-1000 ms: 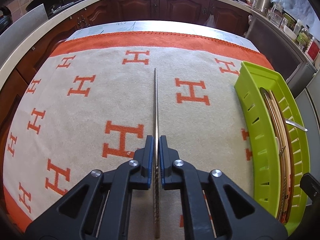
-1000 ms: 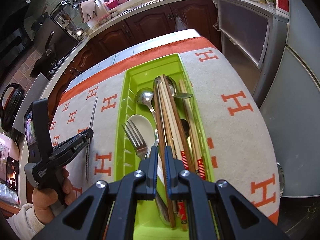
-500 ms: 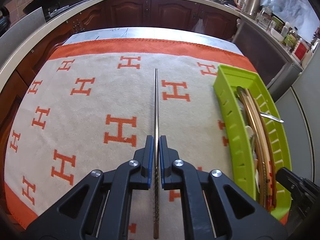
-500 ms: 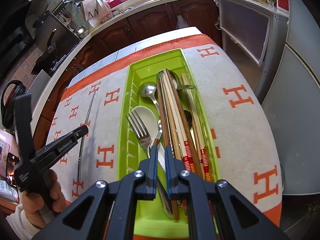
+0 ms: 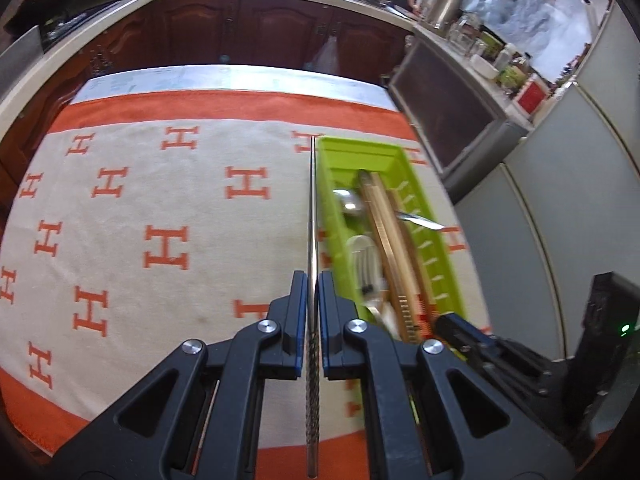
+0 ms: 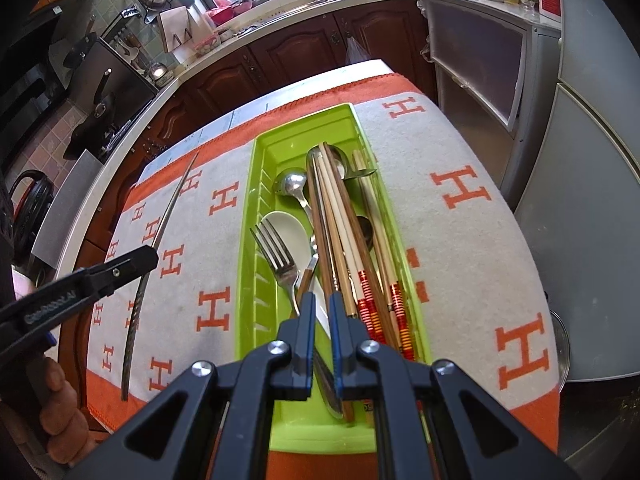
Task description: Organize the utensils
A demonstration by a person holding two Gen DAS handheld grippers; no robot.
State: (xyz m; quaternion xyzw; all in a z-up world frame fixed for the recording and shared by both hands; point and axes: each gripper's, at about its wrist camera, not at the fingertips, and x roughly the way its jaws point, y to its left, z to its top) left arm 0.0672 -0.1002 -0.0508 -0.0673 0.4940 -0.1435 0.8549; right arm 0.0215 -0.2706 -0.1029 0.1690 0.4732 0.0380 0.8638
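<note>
Left gripper (image 5: pixel 313 280) clamped tight on a metal chopstick (image 5: pixel 312 208), running up centre frame in the left wrist view, tip beside the far left corner of the green utensil tray (image 5: pixel 440 256). In the right wrist view, same chopstick held clear above the H-patterned towel (image 6: pixel 460 248) at left of frame. Right gripper (image 6: pixel 321 304) low centre, jaws nearly together over the tray's near end, gripping nothing visible. Fork (image 6: pixel 276 252), white spoon (image 6: pixel 288 224), metal spoon (image 6: pixel 292 186), wooden chopsticks (image 6: pixel 340 232) lying inside.
</note>
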